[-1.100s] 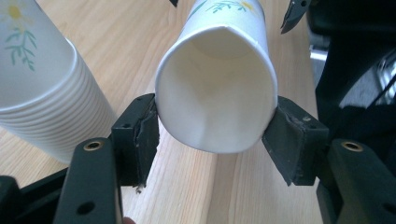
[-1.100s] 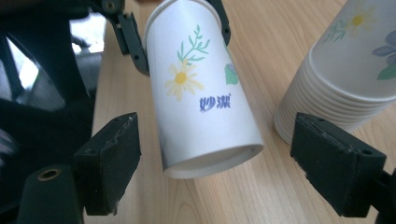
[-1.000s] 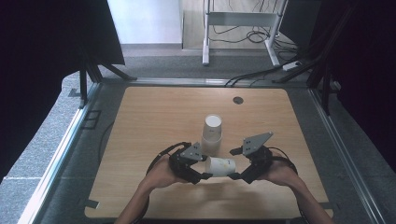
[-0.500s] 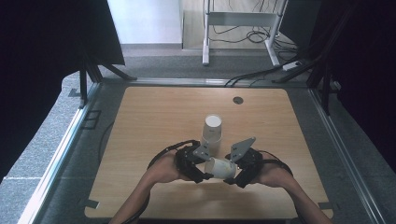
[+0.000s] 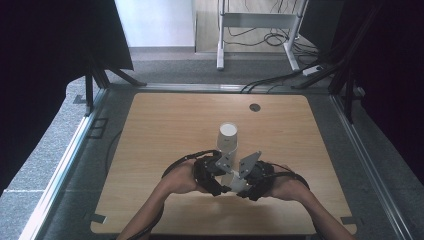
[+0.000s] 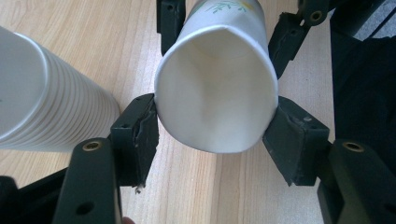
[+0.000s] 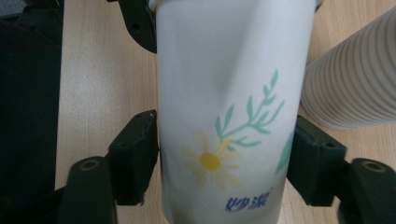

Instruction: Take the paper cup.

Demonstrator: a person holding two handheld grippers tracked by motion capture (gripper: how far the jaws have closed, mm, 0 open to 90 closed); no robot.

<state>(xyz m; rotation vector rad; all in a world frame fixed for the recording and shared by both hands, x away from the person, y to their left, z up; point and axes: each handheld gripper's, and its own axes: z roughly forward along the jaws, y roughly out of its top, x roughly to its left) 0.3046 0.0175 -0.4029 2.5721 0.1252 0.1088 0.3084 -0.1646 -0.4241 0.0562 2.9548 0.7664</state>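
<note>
High view shows my two hands meeting low on the wooden table [image 5: 165, 130], with my left gripper [image 5: 216, 172] and right gripper [image 5: 246, 176] facing each other, a paper cup [image 5: 231, 179] lying on its side between them. Just beyond them a stack of paper cups [image 5: 228, 137] stands upright. Left gripper view looks straight into the cup's open mouth [image 6: 215, 93]; my left jaws clamp its rim from both sides, squeezing it out of round. Right gripper view shows the cup's printed wall [image 7: 231, 112], a daisy and green sprig on it, dented where my right jaws have just been closing and now press on it.
</note>
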